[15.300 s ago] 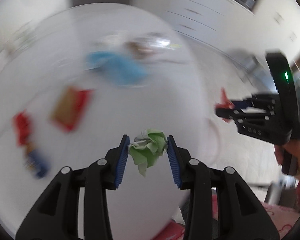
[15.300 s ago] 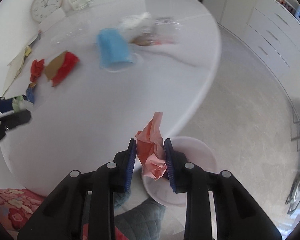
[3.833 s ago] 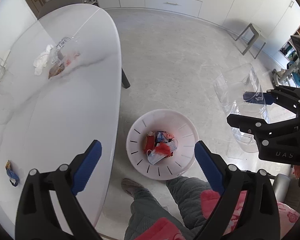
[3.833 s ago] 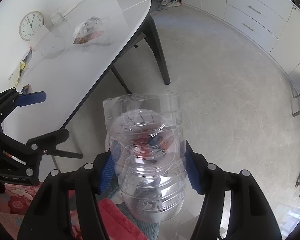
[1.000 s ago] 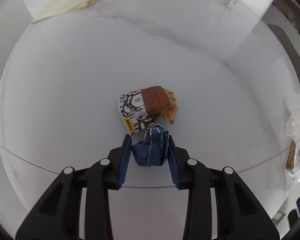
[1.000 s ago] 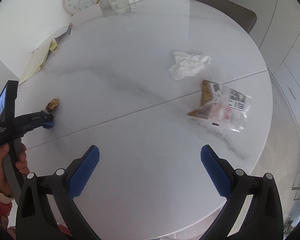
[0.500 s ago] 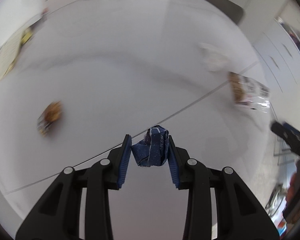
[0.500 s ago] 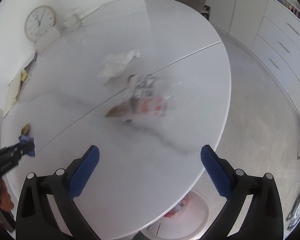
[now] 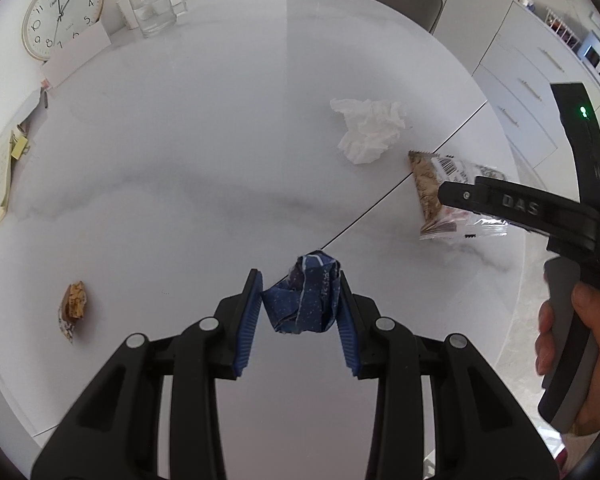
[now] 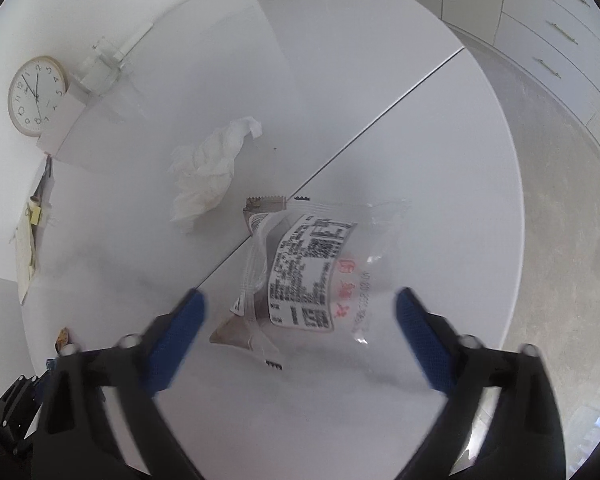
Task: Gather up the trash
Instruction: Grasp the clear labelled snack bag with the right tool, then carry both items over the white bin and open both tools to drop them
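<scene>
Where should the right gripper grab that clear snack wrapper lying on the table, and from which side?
Probably from straight above, across the middle of the clear snack wrapper. It lies flat on the table, so there is no raised edge to catch, but its labelled middle puffs up slightly. The right gripper is open wide and already straddles that end, so lowering it and closing over the crinkly film should bunch it up.

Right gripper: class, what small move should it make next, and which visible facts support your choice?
Probably lower the right gripper and close it on the clear snack wrapper. Its jaws are wide open with the wrapper lying flat on the white table between them, while the left gripper is already shut on the blue crumpled wrapper.
</scene>
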`<state>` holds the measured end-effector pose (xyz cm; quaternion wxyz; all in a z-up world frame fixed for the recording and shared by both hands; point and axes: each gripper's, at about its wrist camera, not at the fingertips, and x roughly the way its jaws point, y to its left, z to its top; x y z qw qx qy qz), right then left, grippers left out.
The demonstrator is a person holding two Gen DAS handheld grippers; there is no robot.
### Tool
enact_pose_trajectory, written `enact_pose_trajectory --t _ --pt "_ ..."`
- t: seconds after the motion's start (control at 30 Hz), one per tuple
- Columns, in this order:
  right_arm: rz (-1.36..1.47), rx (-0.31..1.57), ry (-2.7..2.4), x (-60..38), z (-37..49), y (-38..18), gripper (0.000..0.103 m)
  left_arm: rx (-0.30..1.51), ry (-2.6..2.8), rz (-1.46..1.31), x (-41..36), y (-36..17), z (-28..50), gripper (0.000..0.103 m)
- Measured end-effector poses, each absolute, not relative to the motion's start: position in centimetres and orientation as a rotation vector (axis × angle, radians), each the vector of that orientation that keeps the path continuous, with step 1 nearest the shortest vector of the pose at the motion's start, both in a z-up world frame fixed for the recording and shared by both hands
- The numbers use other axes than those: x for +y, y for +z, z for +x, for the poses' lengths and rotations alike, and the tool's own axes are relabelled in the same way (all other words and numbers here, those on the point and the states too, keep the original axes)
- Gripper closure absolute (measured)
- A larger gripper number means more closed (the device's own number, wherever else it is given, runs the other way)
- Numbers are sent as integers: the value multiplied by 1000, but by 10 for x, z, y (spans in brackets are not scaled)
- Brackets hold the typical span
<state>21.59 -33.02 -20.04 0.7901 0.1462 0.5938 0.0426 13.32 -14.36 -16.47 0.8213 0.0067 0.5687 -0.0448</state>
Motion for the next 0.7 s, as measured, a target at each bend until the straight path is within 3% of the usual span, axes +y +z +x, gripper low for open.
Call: enact_pose_trajectory --t 0.03,0.1,0.13,0.17,0.47,0.7 --pt "330 1281 112 -329 216 -201 35 1212 -94 20 -142 -163 131 68" --pt "331 1277 144 -326 214 -200 54 1215 -91 32 -141 -166 129 68" --pt "316 1270 148 -324 212 -199 57 1215 -88 35 -141 -168 129 68" --pt "298 1261 155 -321 210 -196 70 1218 -84 34 -139 -169 127 68" --pt "260 1217 199 -323 168 -171 73 1216 -142 67 -145 -159 100 68" --pt "167 1200 170 -350 77 -145 73 1219 -276 123 -184 -142 59 68"
